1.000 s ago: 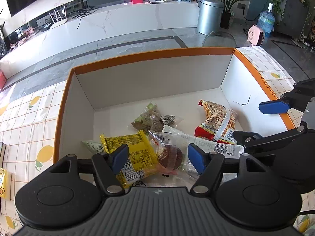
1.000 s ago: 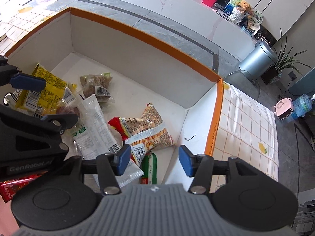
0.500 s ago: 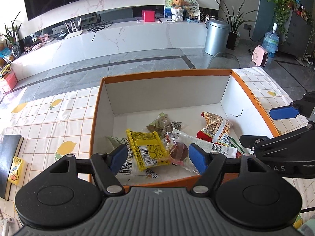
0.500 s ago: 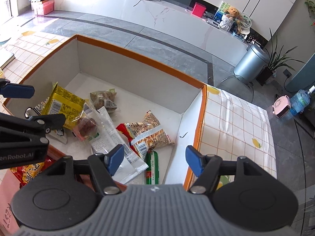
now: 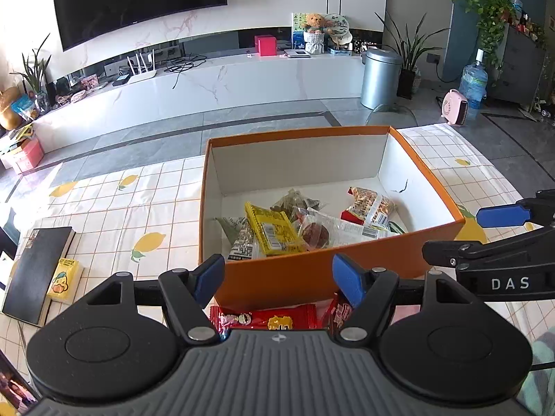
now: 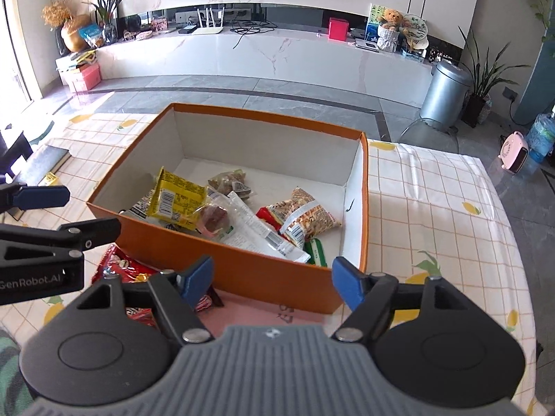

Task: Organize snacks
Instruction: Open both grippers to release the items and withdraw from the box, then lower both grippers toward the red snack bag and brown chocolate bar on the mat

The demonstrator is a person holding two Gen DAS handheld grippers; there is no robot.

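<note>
An orange box (image 5: 305,279) (image 6: 242,270) with a white inside stands on the lemon-print tablecloth. Inside lie several snack packs: a yellow packet (image 5: 272,230) (image 6: 178,201), a clear pack with a brown cake (image 5: 314,234) (image 6: 215,216), and a peanut bag (image 5: 371,204) (image 6: 307,216). Red snack packs (image 5: 267,317) (image 6: 121,270) lie on the table in front of the box. My left gripper (image 5: 277,279) hangs open and empty over the box's near wall. My right gripper (image 6: 272,279) is empty too, its jaws still opening, above the box's near wall.
A black notebook (image 5: 36,270) and a small yellow pack (image 5: 66,275) lie at the table's left. Beyond the table are grey floor tiles, a white marble bench, a metal bin (image 5: 380,78) and a pink heater (image 5: 456,105). A glass chair back (image 6: 428,135) stands past the table's far edge.
Both grippers have drawn back and up out of the box, so its near wall and the red packs in front show. The right gripper's jaws have spread wider.
</note>
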